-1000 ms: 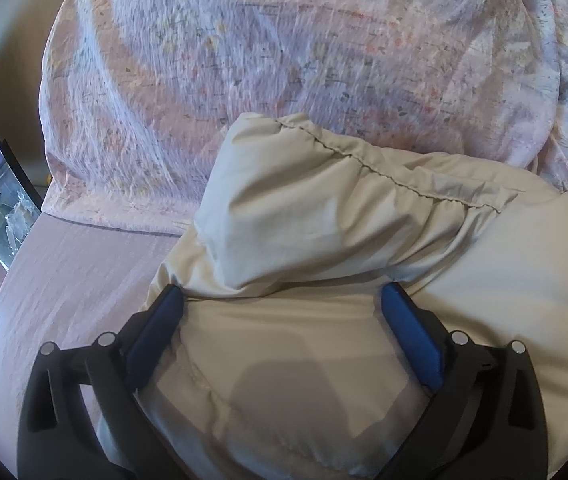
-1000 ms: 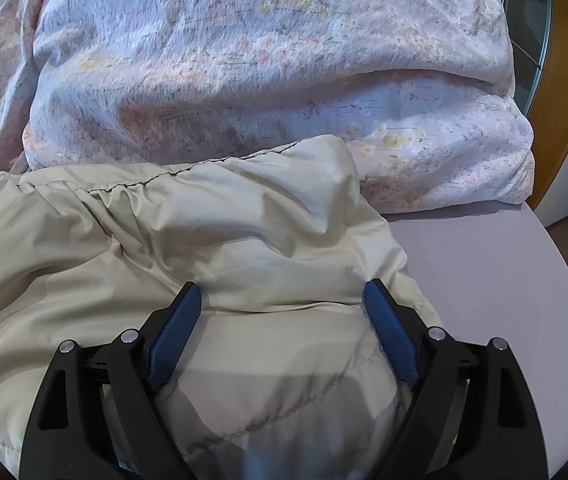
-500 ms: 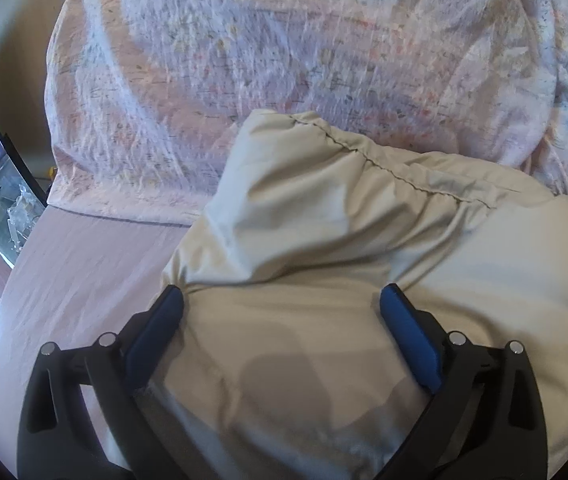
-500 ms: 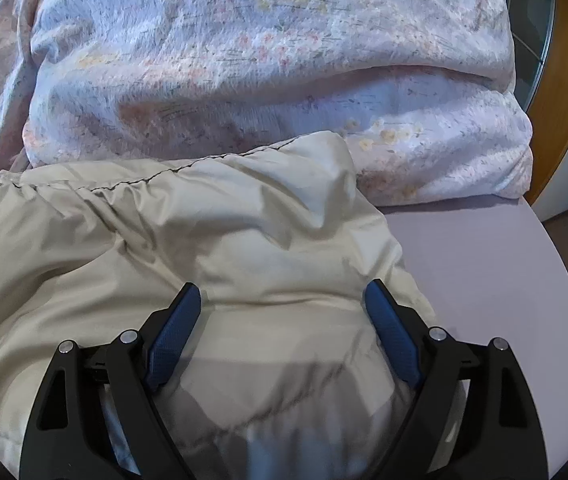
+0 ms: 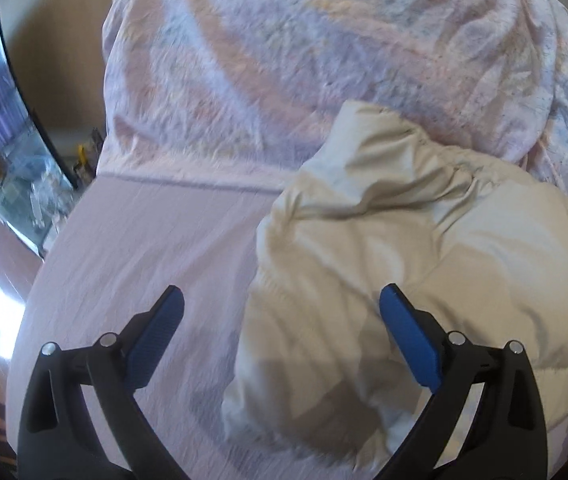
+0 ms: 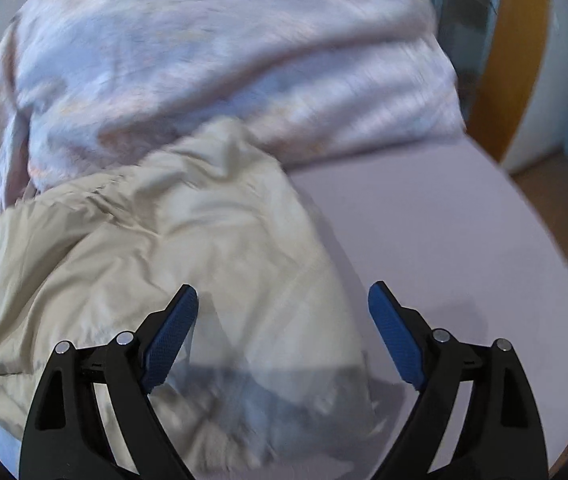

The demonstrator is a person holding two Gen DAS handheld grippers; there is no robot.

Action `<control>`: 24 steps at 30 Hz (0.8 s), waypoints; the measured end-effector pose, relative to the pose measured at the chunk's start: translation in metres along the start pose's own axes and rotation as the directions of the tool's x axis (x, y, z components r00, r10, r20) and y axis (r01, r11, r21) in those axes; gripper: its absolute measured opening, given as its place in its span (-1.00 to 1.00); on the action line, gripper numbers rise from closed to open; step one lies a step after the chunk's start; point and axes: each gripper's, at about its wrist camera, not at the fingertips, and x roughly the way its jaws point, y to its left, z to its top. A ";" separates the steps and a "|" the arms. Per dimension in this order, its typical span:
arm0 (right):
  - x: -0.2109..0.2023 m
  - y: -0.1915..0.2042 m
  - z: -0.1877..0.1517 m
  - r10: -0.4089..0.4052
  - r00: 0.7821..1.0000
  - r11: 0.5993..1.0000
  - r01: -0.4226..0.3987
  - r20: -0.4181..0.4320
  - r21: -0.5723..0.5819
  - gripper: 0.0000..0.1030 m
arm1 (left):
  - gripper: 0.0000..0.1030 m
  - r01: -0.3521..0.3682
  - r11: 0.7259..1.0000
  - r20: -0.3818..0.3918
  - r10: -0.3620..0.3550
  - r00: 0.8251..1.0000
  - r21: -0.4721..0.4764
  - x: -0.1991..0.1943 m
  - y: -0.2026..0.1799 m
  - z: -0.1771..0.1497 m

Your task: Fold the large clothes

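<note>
Jacket [image 5: 423, 280] first: we've got a beige puffy one lying bunched up on the lilac bedsheet [image 5: 144, 248], its top edge right up against the floral duvet [image 5: 284, 60] piled behind it. Our left gripper [image 5: 282, 320] has its jaws spread wide with nothing in them, sitting over the jacket's left edge, one blue pad over bare sheet. Our right gripper [image 6: 284, 316] is just as wide and holding nothing, over the jacket's [image 6: 144, 248] right edge. Right view's pretty blurry.
</note>
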 end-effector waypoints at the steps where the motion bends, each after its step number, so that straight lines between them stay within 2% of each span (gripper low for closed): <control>1: 0.003 -0.009 -0.003 0.030 0.999 0.999 -0.029 -0.034 0.046 0.73 | 0.91 0.014 1.000 -0.013 -0.014 1.000 -0.012 0.001 0.003 -0.001; 4: 0.009 -0.028 -0.012 0.128 0.986 0.979 -0.109 -0.103 0.171 0.73 | 0.90 0.057 0.997 -0.061 -0.060 0.996 -0.050 0.008 0.010 -0.007; 8: 0.021 -0.043 -0.019 0.222 0.962 0.941 -0.169 -0.161 0.292 0.72 | 0.77 0.114 0.988 -0.094 -0.124 0.988 -0.104 0.015 0.014 -0.018; 10: 0.026 -0.046 -0.021 0.256 0.952 0.925 -0.191 -0.169 0.328 0.56 | 0.64 0.143 0.981 -0.100 -0.156 0.983 -0.133 0.015 0.014 -0.021; 11: 0.025 -0.044 -0.022 0.266 0.950 0.918 -0.197 -0.165 0.343 0.48 | 0.53 0.160 0.975 -0.102 -0.176 0.979 -0.153 0.016 0.015 -0.022; 13: 0.024 -0.043 -0.022 0.266 0.951 0.917 -0.198 -0.159 0.347 0.30 | 0.42 0.168 0.971 -0.098 -0.186 0.978 -0.167 0.015 0.014 -0.024; 15: 0.020 -0.039 -0.022 0.262 0.952 0.918 -0.197 -0.155 0.344 0.02 | 0.18 0.170 0.972 -0.087 -0.186 0.979 -0.163 0.012 0.012 -0.025; 16: 0.018 -0.037 -0.023 0.264 0.952 0.917 -0.198 -0.154 0.345 -0.06 | 0.09 0.172 0.972 -0.081 -0.187 0.979 -0.161 0.010 0.011 -0.025; 18: 0.008 -0.031 -0.024 0.269 0.952 0.916 -0.205 -0.146 0.346 -0.31 | -0.30 0.190 0.968 -0.060 -0.202 0.978 -0.162 0.001 0.009 -0.026; 21: -0.004 -0.031 -0.024 0.280 0.951 0.912 -0.220 -0.132 0.347 -0.44 | -0.51 0.211 0.964 -0.040 -0.220 0.975 -0.162 -0.011 0.009 -0.026; 24: -0.014 -0.030 -0.027 0.294 0.947 0.909 -0.237 -0.126 0.343 -0.48 | -0.56 0.222 0.963 -0.027 -0.229 0.973 -0.156 -0.027 0.011 -0.031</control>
